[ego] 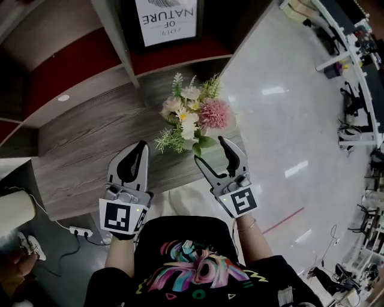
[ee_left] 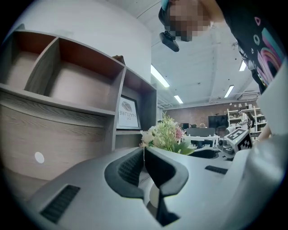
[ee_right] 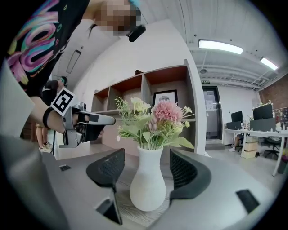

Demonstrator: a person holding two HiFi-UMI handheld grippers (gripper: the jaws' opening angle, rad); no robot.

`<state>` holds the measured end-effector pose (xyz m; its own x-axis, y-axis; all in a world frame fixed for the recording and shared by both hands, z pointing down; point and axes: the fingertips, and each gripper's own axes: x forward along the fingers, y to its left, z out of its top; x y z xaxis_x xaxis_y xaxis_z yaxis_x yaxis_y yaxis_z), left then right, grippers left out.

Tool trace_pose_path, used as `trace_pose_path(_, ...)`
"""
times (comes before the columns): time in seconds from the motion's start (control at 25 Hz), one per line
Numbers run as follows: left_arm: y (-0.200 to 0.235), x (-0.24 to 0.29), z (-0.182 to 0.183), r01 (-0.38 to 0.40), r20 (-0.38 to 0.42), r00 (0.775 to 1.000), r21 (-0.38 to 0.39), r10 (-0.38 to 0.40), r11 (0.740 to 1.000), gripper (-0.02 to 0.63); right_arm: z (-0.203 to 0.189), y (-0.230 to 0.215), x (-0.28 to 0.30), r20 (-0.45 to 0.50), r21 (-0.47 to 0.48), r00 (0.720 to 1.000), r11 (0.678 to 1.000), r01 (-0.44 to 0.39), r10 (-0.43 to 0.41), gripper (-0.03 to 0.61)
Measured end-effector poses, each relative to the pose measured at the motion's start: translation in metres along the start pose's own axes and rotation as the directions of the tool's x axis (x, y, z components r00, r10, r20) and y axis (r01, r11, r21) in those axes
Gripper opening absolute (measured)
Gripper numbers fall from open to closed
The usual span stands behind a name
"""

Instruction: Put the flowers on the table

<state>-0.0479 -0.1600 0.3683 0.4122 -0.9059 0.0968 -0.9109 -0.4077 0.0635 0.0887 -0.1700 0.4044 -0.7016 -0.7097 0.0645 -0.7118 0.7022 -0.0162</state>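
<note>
Right gripper (ee_right: 147,167) is hanging spread around the white vase (ee_right: 146,191) of pink and cream flowers (ee_right: 155,119), standing on the grey wood tabletop (ego: 84,150); left gripper (ee_left: 144,152) is idling pressed together, empty; placing looks done, so backing off without clipping the vase is next.

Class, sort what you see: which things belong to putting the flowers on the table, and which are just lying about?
Part of the job:
flowers in the white vase, standing on the wooden table
right gripper, open around the vase
left gripper, shut, empty

Just lying about:
framed print in the shelf
power strip on the floor
</note>
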Motion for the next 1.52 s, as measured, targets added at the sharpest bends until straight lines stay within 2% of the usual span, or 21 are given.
trace_pose_path(0.36,-0.009,-0.015,0.036,0.029,0.035,0.999,0.034,-0.030,0.999,0.028,0.051,0.001,-0.036,-0.032,-0.023,0.998,0.998,0.059,-0.059,0.307)
trace_pose_path(0.6,-0.010,-0.024,0.069,0.024,0.088,0.996,0.056,-0.029,0.998,0.028,0.099,-0.006,-0.043,0.014,-0.016,0.996,0.996,0.088,-0.087,0.305)
trace_pose_path(0.8,-0.010,-0.030,0.094,0.034,0.135,0.990,0.072,-0.044,0.997,0.028,0.137,-0.008,-0.040,0.086,-0.034,0.991,0.994,0.108,-0.104,0.228)
trace_pose_path(1.0,-0.012,-0.032,0.103,0.049,0.146,0.988,0.068,-0.058,0.996,0.028,0.156,-0.001,-0.024,0.117,-0.023,0.991,0.997,0.075,-0.071,0.178)
trace_pose_path(1.24,-0.014,-0.029,0.100,0.073,0.134,0.988,0.065,-0.081,0.995,0.028,0.158,0.014,-0.008,0.109,-0.023,0.994,0.999,0.028,-0.025,0.108)
trace_pose_path(1.52,-0.006,-0.023,0.098,0.068,0.125,0.989,0.057,-0.074,0.996,0.028,0.168,0.029,0.004,0.165,-0.088,0.986,0.996,0.008,0.006,0.018)
